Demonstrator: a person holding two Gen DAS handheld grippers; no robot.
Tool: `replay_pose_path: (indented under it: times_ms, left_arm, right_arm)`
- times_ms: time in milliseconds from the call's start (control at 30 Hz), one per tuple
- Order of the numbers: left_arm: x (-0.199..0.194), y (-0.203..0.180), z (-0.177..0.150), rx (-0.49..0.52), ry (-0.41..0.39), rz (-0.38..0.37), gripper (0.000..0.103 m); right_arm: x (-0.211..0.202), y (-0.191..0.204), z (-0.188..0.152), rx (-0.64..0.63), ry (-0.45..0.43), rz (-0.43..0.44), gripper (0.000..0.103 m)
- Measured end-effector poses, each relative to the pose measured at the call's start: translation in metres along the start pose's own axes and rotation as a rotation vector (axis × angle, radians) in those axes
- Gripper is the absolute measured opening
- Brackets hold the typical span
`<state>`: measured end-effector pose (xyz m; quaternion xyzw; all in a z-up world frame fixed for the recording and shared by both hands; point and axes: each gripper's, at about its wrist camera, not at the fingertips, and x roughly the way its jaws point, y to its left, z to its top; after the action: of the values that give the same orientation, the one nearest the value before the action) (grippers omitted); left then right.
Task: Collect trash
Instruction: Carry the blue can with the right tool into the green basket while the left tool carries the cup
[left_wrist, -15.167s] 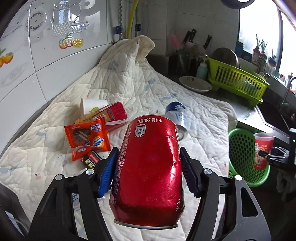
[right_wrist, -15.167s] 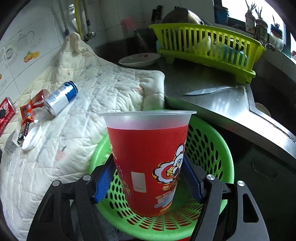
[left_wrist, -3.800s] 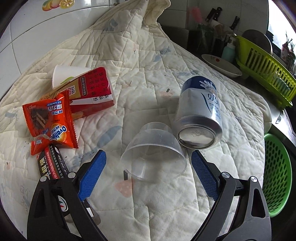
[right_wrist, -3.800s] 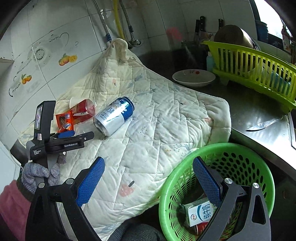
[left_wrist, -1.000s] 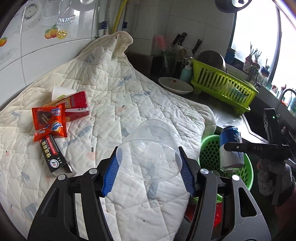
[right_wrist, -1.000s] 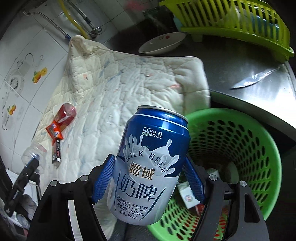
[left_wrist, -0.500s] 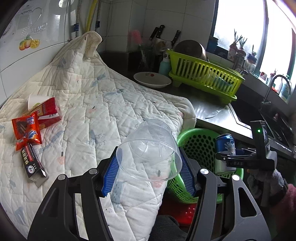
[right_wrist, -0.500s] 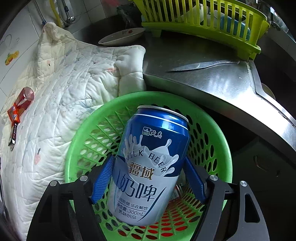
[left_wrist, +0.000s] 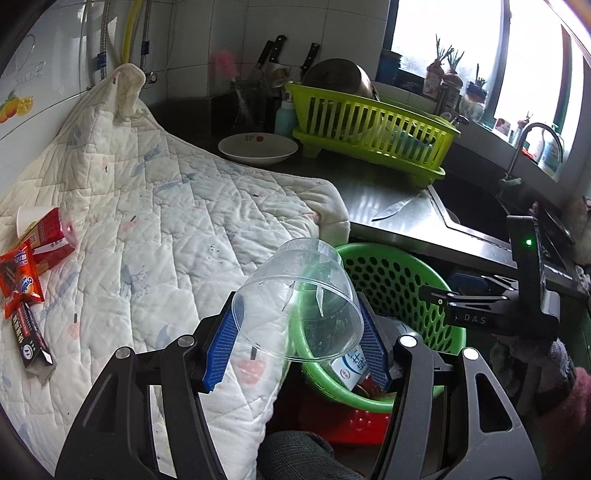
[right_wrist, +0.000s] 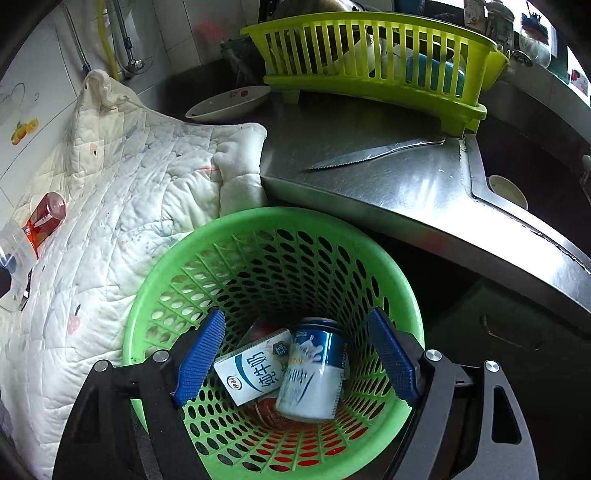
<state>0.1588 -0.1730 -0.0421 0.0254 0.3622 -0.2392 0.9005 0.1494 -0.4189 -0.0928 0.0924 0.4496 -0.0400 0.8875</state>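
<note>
My left gripper (left_wrist: 297, 341) is shut on a clear plastic cup (left_wrist: 299, 299) and holds it over the near rim of the green basket (left_wrist: 402, 273). My right gripper (right_wrist: 295, 356) is open and empty above the same basket (right_wrist: 155, 291). Inside it lie a blue milk beer can (right_wrist: 314, 373) and a white milk carton (right_wrist: 251, 367). The right gripper also shows in the left wrist view (left_wrist: 439, 295) at the basket's right. A red carton (left_wrist: 48, 236), an orange snack wrapper (left_wrist: 18, 273) and a dark box (left_wrist: 31, 343) lie on the white quilt (left_wrist: 184, 221).
A steel counter (right_wrist: 388, 173) with a knife (right_wrist: 373, 151) lies behind the basket. A yellow-green dish rack (right_wrist: 373, 55) and a white bowl (right_wrist: 229, 101) stand further back. The sink (left_wrist: 476, 206) is at the right. A red stool (left_wrist: 354, 421) sits under the basket.
My right gripper has opened and dropped the blue can into the basket. My left gripper has carried the clear cup right, up to the basket's rim.
</note>
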Motion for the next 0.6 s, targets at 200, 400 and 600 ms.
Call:
replay_pose_path:
  times_ms: [200,400,600]
  left_arm:
    - [0.013,-0.017,0.002,0.022,0.025,-0.037,0.060]
    - [0.032,-0.037,-0.002,0.062,0.057,-0.050,0.060]
    - [0.053,-0.049,-0.004,0.084,0.102,-0.058,0.060]
  right_arm:
    - [-0.029,-0.003,-0.006,0.023,-0.062,0.024,0.077]
    - [-0.053,-0.010,-0.020,0.058,-0.103,0.054,0.078]
    - [-0.067,-0.014,-0.031,0.072,-0.132,0.062,0.081]
